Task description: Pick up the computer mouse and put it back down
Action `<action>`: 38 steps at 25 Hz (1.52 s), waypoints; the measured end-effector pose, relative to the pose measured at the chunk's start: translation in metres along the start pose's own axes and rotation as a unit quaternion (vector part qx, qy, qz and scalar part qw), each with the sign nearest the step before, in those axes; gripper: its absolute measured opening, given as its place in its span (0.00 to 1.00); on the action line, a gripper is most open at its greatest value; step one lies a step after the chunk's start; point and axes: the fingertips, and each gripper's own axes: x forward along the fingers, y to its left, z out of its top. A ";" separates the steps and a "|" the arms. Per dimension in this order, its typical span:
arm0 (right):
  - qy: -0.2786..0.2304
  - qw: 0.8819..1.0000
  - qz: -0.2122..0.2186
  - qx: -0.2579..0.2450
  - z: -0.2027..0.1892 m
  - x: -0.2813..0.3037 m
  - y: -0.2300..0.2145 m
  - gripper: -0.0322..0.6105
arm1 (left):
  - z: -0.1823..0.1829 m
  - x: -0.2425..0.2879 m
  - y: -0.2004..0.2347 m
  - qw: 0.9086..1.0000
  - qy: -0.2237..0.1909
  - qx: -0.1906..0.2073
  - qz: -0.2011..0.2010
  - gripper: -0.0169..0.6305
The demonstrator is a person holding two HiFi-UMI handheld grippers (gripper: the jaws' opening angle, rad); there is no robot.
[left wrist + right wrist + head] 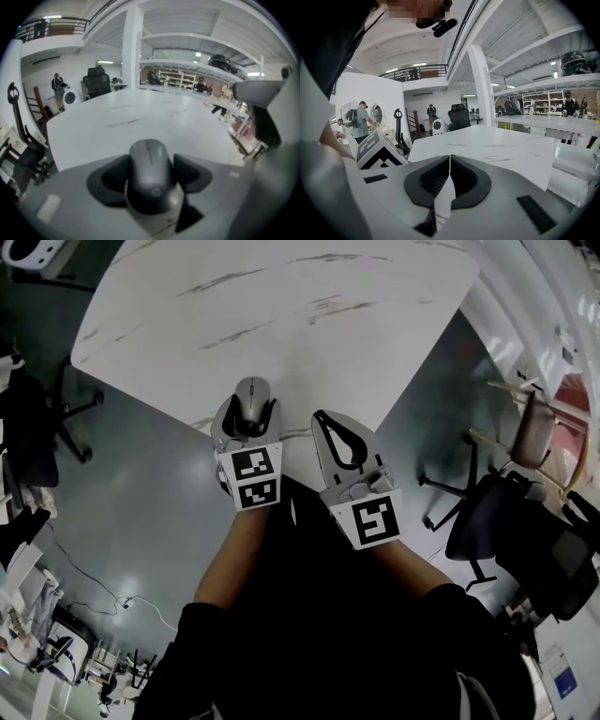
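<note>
While flat on the table (281, 324) edge, computer mouse (251, 397) clamped between jaws of the left gripper (249, 409); right gripper (321, 416) jaws together.

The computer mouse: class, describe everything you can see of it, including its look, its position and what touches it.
The computer mouse is dark grey and looks like smooth matt plastic. It has a rounded, domed back, a centre slit at the front and a small round logo near its rear. It sits right way up at the near edge of the white marbled table, pointing away from the person. The left gripper straddles it, with its dark pads against both flanks.
</note>
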 end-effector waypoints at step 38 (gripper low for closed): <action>-0.109 0.988 -0.080 -0.076 0.101 -0.049 0.002 0.08 | 0.157 -0.168 -0.010 0.966 -0.248 0.067 -0.041 0.49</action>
